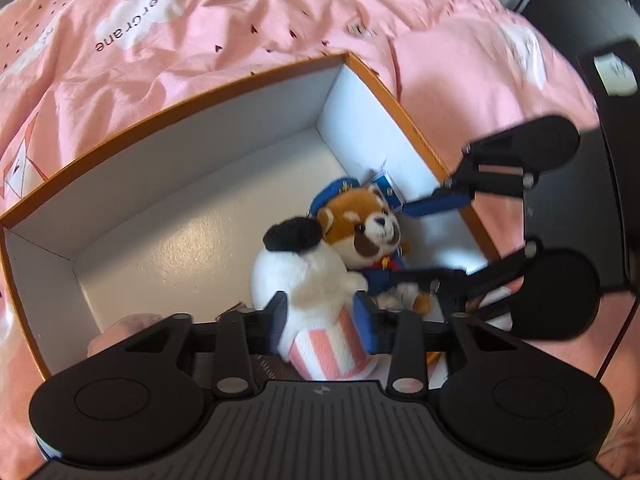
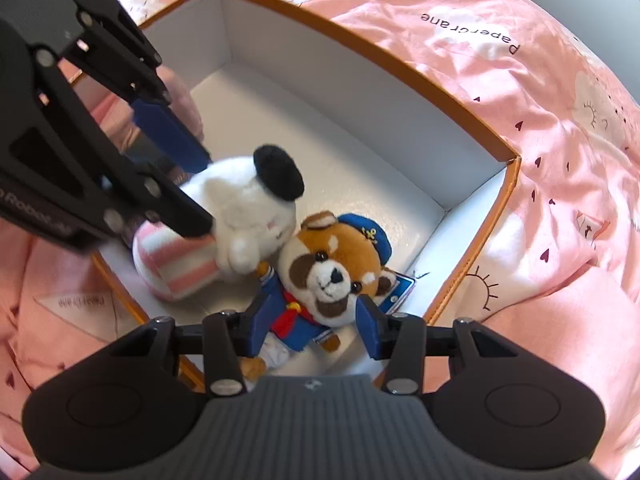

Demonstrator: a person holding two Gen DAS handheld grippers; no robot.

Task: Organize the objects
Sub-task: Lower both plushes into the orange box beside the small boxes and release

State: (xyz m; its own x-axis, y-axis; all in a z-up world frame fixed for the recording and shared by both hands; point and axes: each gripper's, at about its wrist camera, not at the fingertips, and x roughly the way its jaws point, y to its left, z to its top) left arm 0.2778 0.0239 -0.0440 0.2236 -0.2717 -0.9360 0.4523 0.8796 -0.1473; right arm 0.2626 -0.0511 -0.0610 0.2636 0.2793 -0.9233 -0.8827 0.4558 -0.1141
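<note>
Clamping white plush (image 1: pixel 304 280), left hand-held gripper (image 1: pixel 326 320), right hand-held gripper (image 2: pixel 310 322) parted around panda plush (image 2: pixel 332 276), face shown only there

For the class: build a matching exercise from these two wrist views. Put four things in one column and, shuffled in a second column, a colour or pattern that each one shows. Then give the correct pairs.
Column 1
1. white plush
2. red panda plush
3. box
4. bedsheet

Column 2
A. blue sailor cap and jacket
B. orange rim, white inside
C. pink with white clouds and small dark hearts
D. black ear, pink-and-white striped lower half

Pairs: 1-D, 2-A, 3-B, 4-C
</note>
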